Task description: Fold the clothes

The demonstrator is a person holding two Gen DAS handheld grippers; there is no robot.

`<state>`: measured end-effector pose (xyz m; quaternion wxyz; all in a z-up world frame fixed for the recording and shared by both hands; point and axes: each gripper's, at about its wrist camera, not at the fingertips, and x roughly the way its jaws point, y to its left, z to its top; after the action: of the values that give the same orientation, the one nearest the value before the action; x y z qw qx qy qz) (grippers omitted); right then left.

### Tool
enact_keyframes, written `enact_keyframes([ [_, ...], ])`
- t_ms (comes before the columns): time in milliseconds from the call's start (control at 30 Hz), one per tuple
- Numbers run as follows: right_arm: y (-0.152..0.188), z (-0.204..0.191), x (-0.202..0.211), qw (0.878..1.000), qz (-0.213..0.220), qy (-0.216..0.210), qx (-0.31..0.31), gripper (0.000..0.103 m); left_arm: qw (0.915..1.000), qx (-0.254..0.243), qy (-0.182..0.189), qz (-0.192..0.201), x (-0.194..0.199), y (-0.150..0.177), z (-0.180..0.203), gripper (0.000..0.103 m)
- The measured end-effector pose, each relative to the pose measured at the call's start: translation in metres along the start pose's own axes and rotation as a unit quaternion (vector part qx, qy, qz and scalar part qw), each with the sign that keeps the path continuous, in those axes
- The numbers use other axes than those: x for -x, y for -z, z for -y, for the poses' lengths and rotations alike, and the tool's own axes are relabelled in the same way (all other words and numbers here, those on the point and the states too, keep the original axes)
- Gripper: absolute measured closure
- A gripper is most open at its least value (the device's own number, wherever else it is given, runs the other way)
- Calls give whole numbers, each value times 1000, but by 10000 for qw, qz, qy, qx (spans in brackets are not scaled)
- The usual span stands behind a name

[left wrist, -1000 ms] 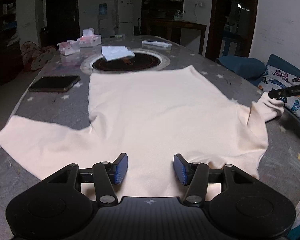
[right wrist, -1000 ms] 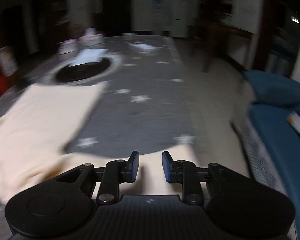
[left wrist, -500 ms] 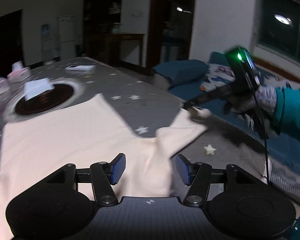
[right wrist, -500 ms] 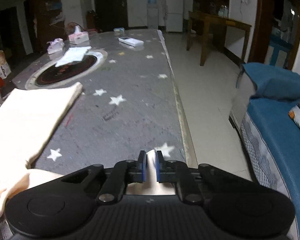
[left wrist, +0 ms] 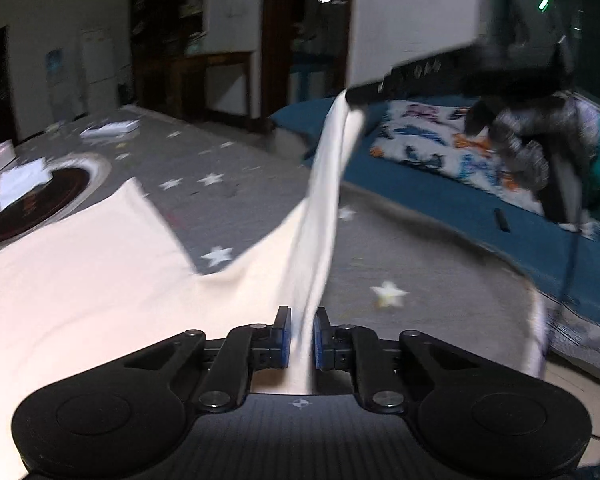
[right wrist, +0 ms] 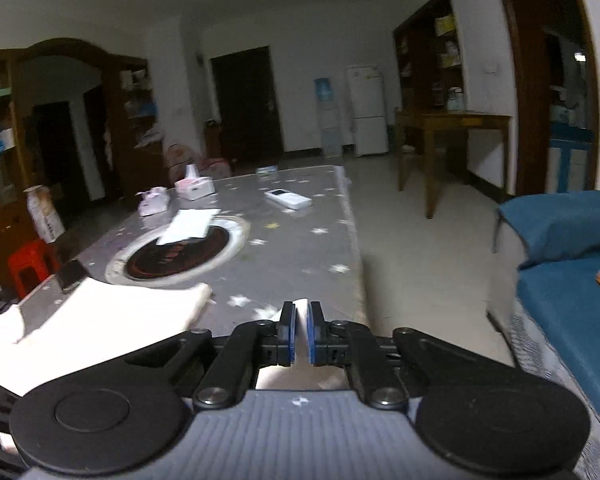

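Both claws are clamped on the cream top's sleeve [left wrist: 324, 200], the left claw [left wrist: 299, 330] near the shoulder, the right claw [right wrist: 299, 326] lifting the cuff off the grey surface [left wrist: 420, 248], so I'd keep it taut while carrying it over the flat body.

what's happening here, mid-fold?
A person with a gripper in each hand is handling a cream long-sleeved top spread on a grey star-print table. The right gripper is shut on the cuff of one sleeve and holds it lifted above the table. The left gripper is shut on the same sleeve nearer the shoulder. The body of the top lies flat; no fold is laid down yet.
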<state>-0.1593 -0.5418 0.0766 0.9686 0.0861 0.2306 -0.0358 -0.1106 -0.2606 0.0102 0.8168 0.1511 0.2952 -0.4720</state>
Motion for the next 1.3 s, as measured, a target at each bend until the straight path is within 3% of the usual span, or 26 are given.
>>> enact_keyframes([
  [167,37,30,15,9944,-553,846,-304,94,9989,-291,327,-150,2,12,18,88],
  [233,43,32,19,9924,-636,1005,-314,94,9987,-275,397,-158,5,12,20,83],
  [300,43,21,9,9937,-710,839,-238,86,9991,-214,357,-87,10,10,18,70],
  [333,43,15,4,9941,-746,756,-201,83,9995,-140,285,-37,13,9,15,55],
  [467,43,-8,-15,9951,-892,423,-50,71,9997,161,-9,199,30,4,0,49],
  [600,45,-28,-35,9945,-1029,173,65,64,9966,568,-478,359,57,11,-25,47],
  [867,49,-24,-56,9919,-1169,491,105,60,9785,1449,-1433,334,104,47,-83,46],
  [1067,44,-54,-47,9920,-1078,373,535,44,9747,1735,-1401,121,111,74,-94,48],
  [1200,38,-96,-43,9907,-955,-160,960,26,9776,1619,-1341,86,110,80,-85,48],
  [1300,35,-130,-45,9869,-894,-581,1209,19,9776,1665,-1281,142,117,86,-83,48],
])
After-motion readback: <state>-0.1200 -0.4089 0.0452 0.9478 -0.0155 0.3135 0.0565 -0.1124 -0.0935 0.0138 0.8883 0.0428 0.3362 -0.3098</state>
